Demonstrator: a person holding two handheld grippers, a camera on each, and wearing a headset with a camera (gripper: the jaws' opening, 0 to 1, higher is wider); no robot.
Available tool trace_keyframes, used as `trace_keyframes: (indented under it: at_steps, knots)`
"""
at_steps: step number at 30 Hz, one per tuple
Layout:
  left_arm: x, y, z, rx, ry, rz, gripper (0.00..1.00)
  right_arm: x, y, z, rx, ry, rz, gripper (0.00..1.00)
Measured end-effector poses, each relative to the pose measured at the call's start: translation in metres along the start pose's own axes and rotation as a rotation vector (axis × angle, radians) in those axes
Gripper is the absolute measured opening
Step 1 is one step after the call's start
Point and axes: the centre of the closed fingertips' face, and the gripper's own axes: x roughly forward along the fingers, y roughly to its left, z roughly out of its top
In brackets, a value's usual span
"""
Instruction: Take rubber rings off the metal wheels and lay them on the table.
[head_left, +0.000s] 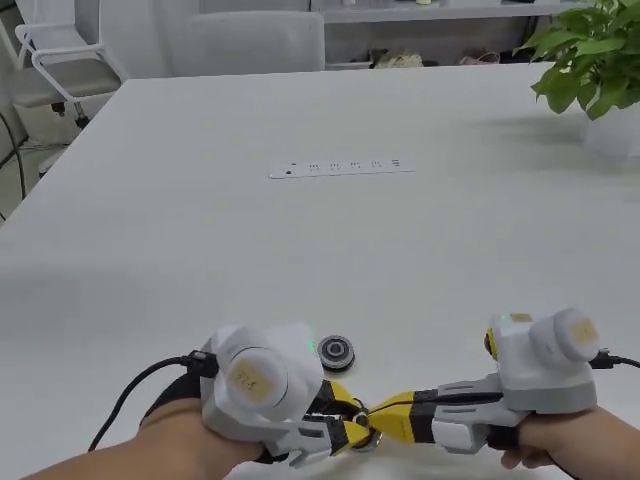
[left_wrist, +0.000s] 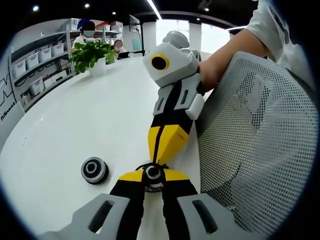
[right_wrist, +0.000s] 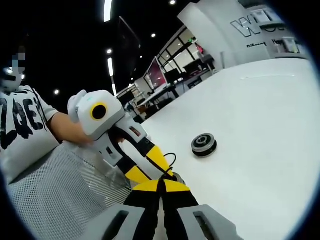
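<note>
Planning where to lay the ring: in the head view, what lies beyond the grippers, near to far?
wheel → power strip → grey chair

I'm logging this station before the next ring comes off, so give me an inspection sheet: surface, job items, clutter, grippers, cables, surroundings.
Surface: white table, plain.
Job's things: loose wheel lies on the table; held wheel sits between the gripper tips near the table edge.
Clutter: power strip.
Grippers: left gripper shut on the held wheel; right gripper shut, tip at that wheel, its grip too small to tell.
Cables: black cable trails from the left gripper.
Surroundings: plant; mesh chair.
</note>
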Motion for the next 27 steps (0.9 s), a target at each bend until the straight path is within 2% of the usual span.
trace_keyframes:
  at_steps: [6,17,27]
  knots:
    - [0.0004,0.0004,0.0006,-0.006,-0.005,-0.006,0.07,-0.0013,-0.0063,-0.0025,0.011,0.003,-0.021,0.00]
    - [0.0009,0.0007,0.0010,0.015,0.010,-0.011,0.07,-0.0021,-0.0084,-0.0013,0.022,-0.007,-0.024,0.00]
    - [-0.0025,-0.0004,0.0057,0.009,0.013,-0.013,0.14,-0.0025,-0.0082,0.0000,0.027,-0.017,-0.025,0.00]
